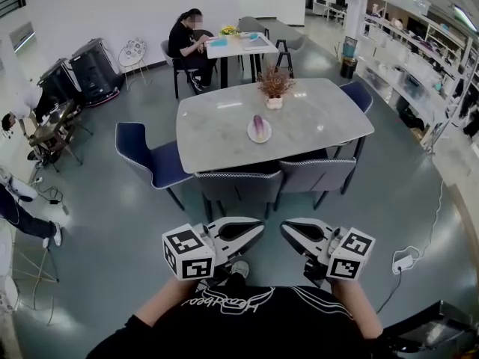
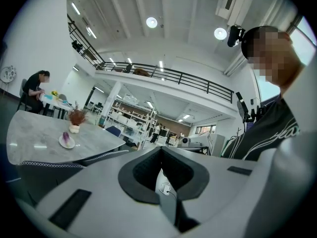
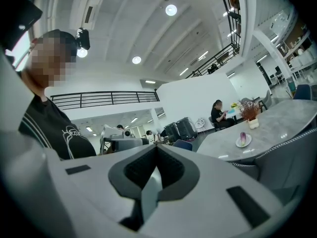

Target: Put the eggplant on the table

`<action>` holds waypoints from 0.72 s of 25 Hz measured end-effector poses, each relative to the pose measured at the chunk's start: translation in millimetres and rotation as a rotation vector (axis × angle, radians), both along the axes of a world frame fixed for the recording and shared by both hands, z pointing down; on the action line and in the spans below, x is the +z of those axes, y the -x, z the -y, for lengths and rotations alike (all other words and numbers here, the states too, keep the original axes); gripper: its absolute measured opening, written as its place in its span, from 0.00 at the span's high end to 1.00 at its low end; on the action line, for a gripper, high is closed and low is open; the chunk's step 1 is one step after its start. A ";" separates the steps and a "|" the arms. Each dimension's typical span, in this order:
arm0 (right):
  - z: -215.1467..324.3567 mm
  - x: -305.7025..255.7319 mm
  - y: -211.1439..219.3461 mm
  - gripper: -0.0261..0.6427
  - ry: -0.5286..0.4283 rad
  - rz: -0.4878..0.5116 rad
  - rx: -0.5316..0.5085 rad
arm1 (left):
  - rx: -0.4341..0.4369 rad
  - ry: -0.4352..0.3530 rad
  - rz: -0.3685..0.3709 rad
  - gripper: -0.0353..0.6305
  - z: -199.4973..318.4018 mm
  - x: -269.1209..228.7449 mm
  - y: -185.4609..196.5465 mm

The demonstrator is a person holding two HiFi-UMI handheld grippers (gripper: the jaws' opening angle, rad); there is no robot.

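A purple eggplant [image 1: 258, 126] lies on a small white plate [image 1: 250, 134] near the middle of a grey marble table [image 1: 322, 118], far ahead of me. Both grippers hang low in front of my body, well short of the table. The left gripper [image 1: 259, 227] and the right gripper [image 1: 285, 229] point toward each other, each shut with nothing held. In the left gripper view, the eggplant [image 2: 66, 137] shows far off to the left of the jaws [image 2: 161, 149]. The right gripper view has the eggplant [image 3: 242, 136] far to the right of the jaws [image 3: 156, 147].
Two grey chairs [image 1: 239, 185] [image 1: 314, 174] stand at the table's near side, a blue chair [image 1: 146, 159] at its left. A vase of dried flowers [image 1: 275, 88] sits behind the plate. A person [image 1: 187, 43] sits at a farther table. A cable [image 1: 404, 260] lies on the floor at right.
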State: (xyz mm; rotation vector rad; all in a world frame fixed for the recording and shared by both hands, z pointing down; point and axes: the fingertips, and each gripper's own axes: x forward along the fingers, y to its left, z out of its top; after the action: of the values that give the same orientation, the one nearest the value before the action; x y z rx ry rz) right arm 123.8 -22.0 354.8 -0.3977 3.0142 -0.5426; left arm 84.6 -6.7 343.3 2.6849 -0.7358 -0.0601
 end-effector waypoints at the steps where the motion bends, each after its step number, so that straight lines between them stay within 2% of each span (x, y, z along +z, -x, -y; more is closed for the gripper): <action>1: -2.4 1.2 -1.9 0.95 0.006 0.001 0.001 | 0.001 -0.001 0.001 0.93 -2.9 0.2 -1.6; 18: -34.7 -0.5 -15.3 0.95 -0.016 -0.009 0.007 | 0.010 -0.007 0.018 0.94 -34.0 -0.6 -17.8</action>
State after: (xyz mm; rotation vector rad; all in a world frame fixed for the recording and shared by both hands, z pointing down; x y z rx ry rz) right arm 139.2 12.7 354.4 -0.4111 3.0221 -0.5174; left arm 102.4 27.3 342.8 2.6994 -0.7285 -0.0359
